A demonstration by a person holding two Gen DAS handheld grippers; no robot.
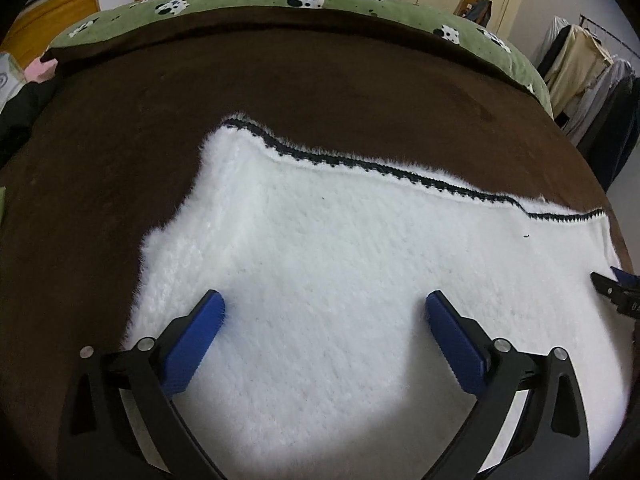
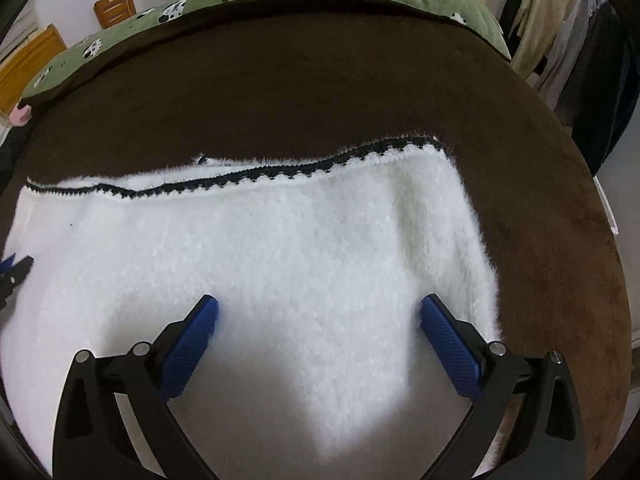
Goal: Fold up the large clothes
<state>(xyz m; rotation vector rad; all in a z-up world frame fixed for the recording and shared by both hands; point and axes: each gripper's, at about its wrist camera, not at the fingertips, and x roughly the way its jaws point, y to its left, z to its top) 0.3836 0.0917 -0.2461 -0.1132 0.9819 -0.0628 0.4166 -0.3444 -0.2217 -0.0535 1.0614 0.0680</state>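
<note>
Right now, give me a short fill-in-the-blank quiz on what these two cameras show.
1. The white sweater lies on a ____ blanket.
2. Its far edge carries a ____ trim.
3. Both the left hand-held gripper and the right hand-held gripper have their jaws ____.

Missing words: brown; black; open
</note>
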